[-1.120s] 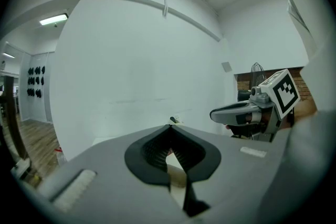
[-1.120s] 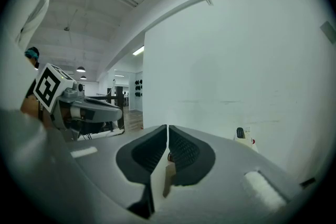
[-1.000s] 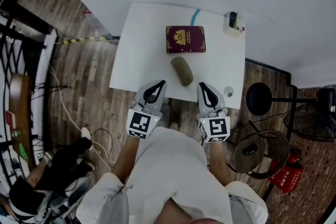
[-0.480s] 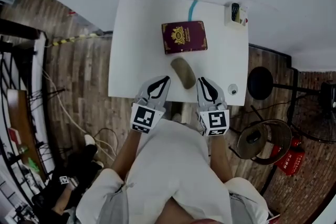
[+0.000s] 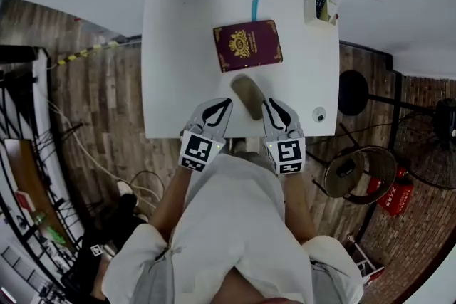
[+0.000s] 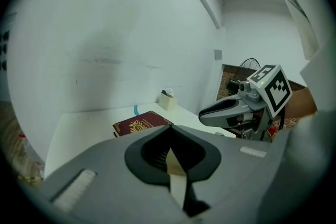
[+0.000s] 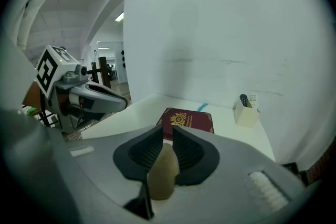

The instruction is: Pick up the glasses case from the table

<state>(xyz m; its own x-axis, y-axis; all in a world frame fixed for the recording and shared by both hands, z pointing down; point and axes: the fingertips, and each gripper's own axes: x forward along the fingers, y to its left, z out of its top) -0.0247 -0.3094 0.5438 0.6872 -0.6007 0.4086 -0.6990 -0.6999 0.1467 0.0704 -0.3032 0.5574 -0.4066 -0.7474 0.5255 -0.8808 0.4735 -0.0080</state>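
Olive glasses case lies on the white desk, near its front edge, just before a maroon booklet. Left gripper: fingers closed together, empty. Right gripper: fingers narrowly apart and opening, the case visible through their gap, not clamped.

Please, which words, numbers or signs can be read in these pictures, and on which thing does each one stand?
No text is readable.
Dark red booklet: gold crest, lettering too small to read.
White holder: small print, blurred.
Marker cubes: black-and-white squares, no letters.
Glasses case: nothing printed that shows.
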